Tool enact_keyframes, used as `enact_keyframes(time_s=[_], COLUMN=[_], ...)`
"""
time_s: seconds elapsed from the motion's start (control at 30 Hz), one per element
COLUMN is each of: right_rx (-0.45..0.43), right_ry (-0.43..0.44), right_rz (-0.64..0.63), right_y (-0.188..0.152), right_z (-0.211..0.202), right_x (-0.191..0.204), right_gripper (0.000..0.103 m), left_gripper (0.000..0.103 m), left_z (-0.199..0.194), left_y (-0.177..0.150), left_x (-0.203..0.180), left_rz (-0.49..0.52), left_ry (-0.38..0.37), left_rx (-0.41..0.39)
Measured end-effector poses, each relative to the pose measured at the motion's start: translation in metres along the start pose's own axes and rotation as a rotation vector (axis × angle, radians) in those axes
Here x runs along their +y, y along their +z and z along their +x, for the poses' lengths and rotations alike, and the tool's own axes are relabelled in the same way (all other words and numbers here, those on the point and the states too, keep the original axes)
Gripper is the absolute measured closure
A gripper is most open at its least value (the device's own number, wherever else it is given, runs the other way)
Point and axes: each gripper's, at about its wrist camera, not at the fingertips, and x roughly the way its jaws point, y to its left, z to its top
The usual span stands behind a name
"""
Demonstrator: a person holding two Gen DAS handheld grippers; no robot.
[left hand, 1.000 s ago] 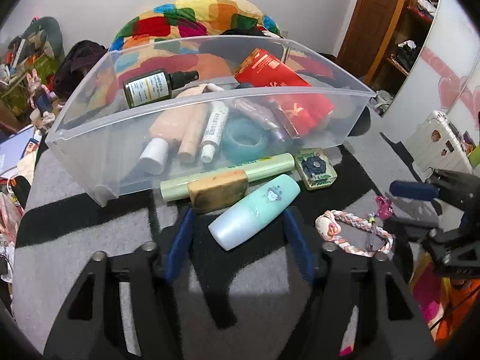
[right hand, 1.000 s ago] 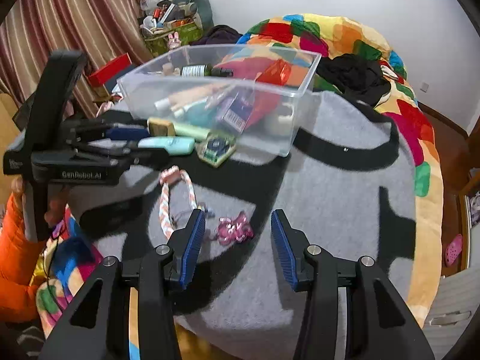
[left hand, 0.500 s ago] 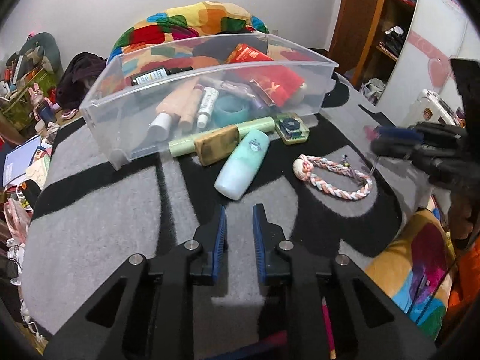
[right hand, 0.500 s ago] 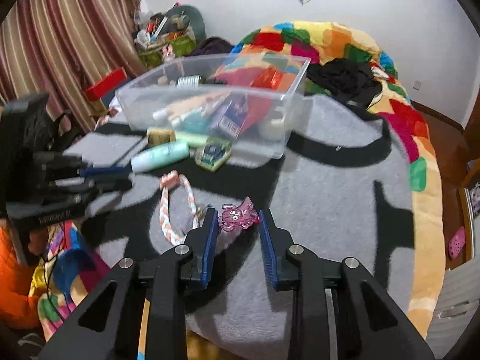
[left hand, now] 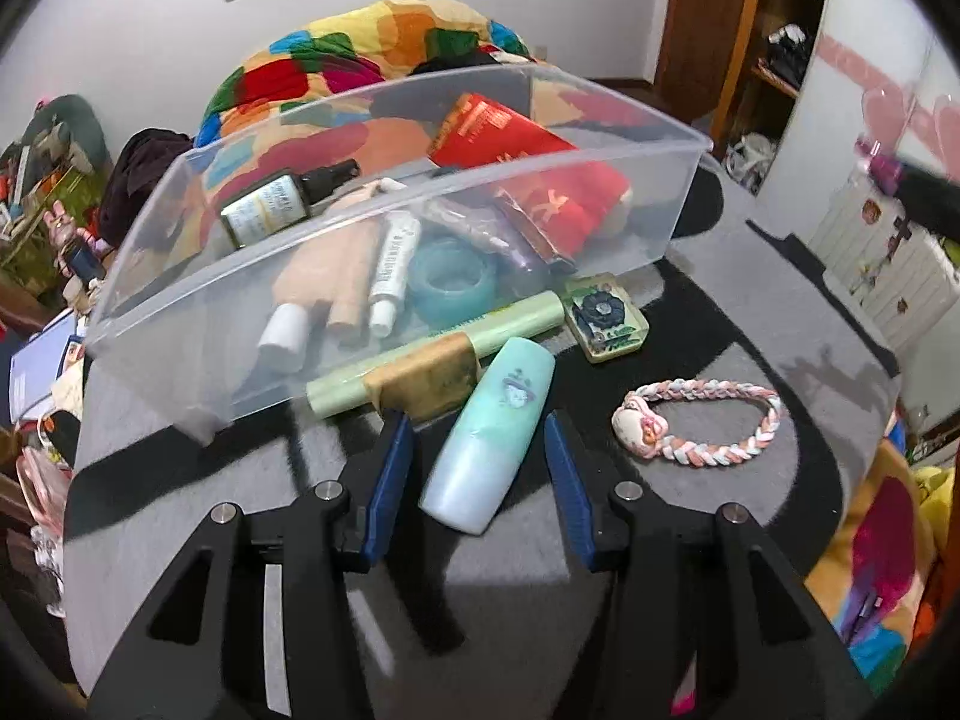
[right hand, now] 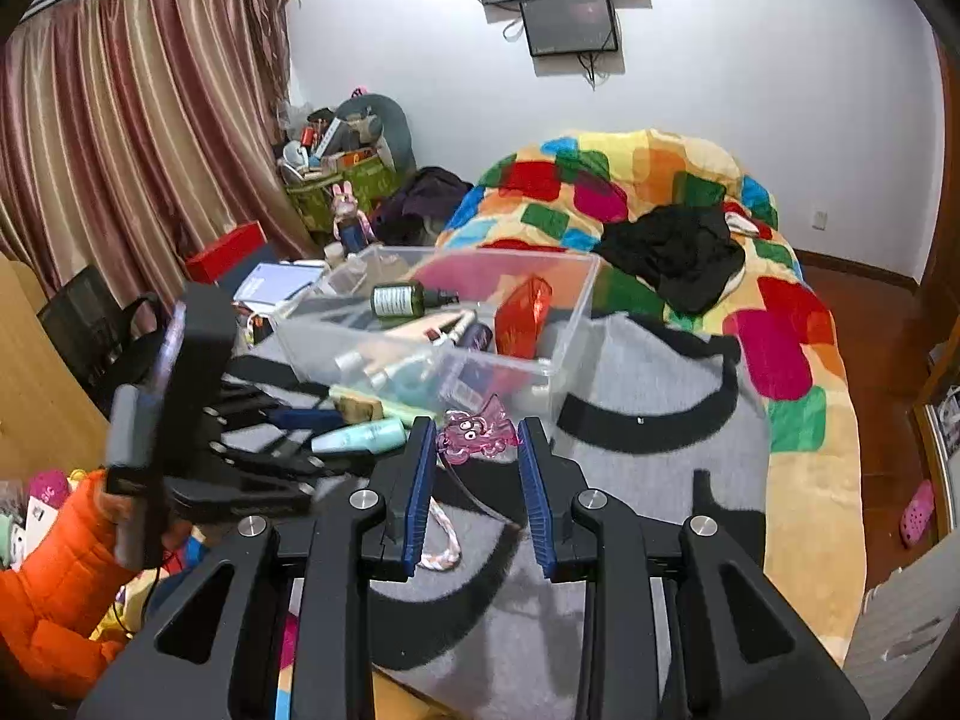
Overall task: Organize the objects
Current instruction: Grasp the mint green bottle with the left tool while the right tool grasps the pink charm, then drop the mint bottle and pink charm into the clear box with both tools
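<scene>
A clear plastic bin (left hand: 198,324) holding bottles, tubes and a red packet stands on the grey and black blanket; it also shows in the right wrist view (right hand: 576,294). My left gripper (left hand: 480,450) is open, its fingers on either side of a mint green bottle (left hand: 489,438) that lies in front of the bin. My right gripper (right hand: 474,450) is shut on a pink translucent charm (right hand: 477,435) and holds it in the air above the blanket. A braided pink and white bracelet (left hand: 702,423) lies to the right of the bottle.
A pale green tube (left hand: 516,318), a tan block (left hand: 423,378) and a square floral case (left hand: 606,315) lie against the bin's front wall. A colourful quilt (right hand: 648,180) with black clothes on it lies beyond. Curtains and clutter stand at the left.
My left gripper has opened and moved forward around the mint bottle. My right gripper has lifted the pink charm off the blanket.
</scene>
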Motion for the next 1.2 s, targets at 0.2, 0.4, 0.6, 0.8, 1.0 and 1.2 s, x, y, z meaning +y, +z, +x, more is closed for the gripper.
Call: enact_keyframes(time_s=[0.2, 0.4, 0.6, 0.8, 1.0, 1.2], right_rx=[-0.023, -0.014, -0.025, -0.066, -0.100, -0.099], right_ry=[0.015, 0.031, 0.048, 0.063, 0.062, 0.040], right_rz=[0.002, 0.019, 0.041, 0.042, 0.026, 0.021], right_y=[0.007, 0.009, 0.021, 0.046, 0.072, 0.088], right_z=[-0.001, 0.009, 0.019, 0.022, 0.027, 0.045], right_x=[0.001, 0.001, 0.000, 0.011, 0.026, 0.035], right_gripper=[0.078, 0.078, 0.078, 0.078, 0.078, 0.078], left_gripper=[0.077, 0.078, 0.078, 0.078, 0.078, 0.078], left_z=[-0.001, -0.011, -0.033, -0.065, -0.086, -0.084], left_y=[-0.005, -0.017, -0.022, -0.014, 0.001, 0.019], left_x=[-0.006, -0.012, -0.003, 0.010, 0.029, 0.056], left_rz=[0.010, 0.006, -0.053, -0.101, -0.152, -0.222], left_ry=[-0.031, -0.017, -0.030, -0.040, -0.022, 0.006], left_rx=[-0.032, -0.050, -0.105, -0.196, -0.270, -0.281])
